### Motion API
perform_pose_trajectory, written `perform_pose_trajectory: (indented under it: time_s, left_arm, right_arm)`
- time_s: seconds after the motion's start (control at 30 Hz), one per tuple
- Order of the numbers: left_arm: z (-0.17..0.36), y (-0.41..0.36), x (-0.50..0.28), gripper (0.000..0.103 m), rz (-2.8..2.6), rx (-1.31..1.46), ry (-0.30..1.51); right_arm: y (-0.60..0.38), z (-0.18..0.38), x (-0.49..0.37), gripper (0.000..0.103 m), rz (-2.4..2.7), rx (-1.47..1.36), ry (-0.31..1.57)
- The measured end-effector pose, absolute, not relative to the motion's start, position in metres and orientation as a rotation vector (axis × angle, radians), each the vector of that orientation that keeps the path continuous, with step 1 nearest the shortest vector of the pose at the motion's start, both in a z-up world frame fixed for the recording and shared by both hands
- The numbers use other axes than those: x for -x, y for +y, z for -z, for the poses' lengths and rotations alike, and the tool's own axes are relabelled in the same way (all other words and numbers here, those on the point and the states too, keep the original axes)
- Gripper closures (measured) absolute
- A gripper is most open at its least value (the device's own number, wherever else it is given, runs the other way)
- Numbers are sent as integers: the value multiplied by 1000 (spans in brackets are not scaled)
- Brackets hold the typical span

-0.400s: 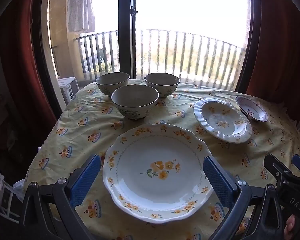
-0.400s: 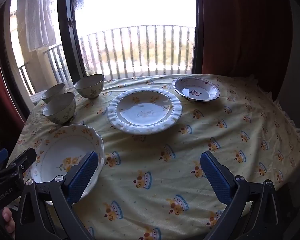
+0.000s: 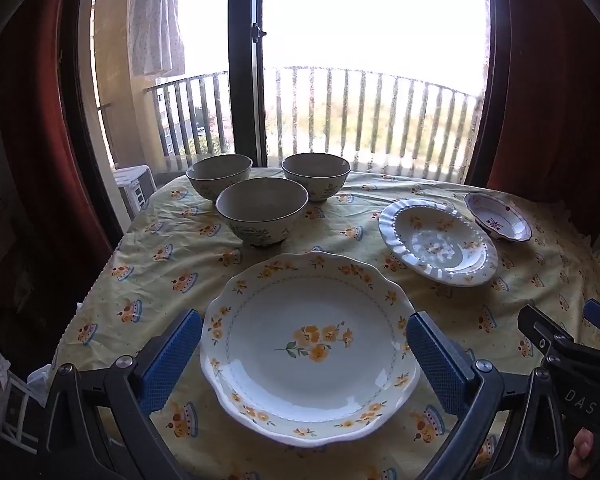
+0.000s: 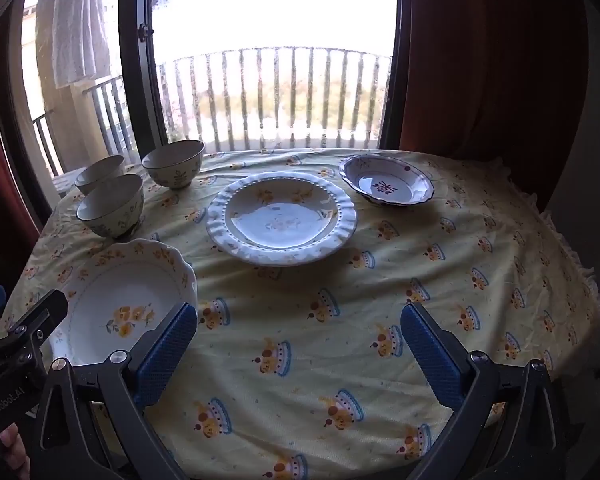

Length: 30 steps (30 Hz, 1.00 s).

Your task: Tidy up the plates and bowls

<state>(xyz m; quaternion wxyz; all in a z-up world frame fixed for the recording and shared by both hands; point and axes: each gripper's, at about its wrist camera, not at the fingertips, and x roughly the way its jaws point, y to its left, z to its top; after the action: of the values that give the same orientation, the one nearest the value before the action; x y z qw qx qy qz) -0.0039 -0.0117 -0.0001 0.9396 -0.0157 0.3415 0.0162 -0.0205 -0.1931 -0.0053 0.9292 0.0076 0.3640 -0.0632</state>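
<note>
Hovering with jaws wide apart and empty, the left gripper (image 3: 304,356) frames the yellow-flowered plate (image 3: 310,346) at the worktop's (image 4: 340,320) near edge; the right gripper (image 4: 299,354) is equally open. Likely glazed, stiff, slippery, breakable: pinch its rim. Three bowls (image 3: 262,210), three plates.

Home — tablecloth (image 4: 340,320); balcony railing (image 4: 280,96)

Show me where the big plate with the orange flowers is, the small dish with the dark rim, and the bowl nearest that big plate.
Orange-flower plate (image 3: 312,344), left wrist view, on its flowered centre.
Dark-rimmed dish (image 4: 386,188), right wrist view, on its painted centre.
Nearest bowl (image 3: 262,202), left wrist view, inside its hollow.
</note>
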Motion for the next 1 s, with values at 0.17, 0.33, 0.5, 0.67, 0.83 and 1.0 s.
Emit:
perform_pose_trajectory:
  time_s: [0.17,0.33,0.5,0.67,0.83,1.0]
  left_arm:
    - [-1,-14,3,0,-31,31,699]
    - [-2,-15,4,0,-19,24,695]
    - [-1,-8,4,0,-42,49,703]
    - [2,-5,3,0,-46,63,714]
    - [1,-11,4,0,-18,37,708]
    - [1,-12,2,0,-8,29,709]
  right_arm:
    - [-194,2,22,0,95,-27,729]
    - [-193,0,20,0,84,-23,726]
    - [-184,1,19,0,65,-7,731]
    - [-180,3,23,0,59,-3,726]
    - [-182,2,25,0,72,-18,730]
    - [-187,2,25,0,86,-40,730]
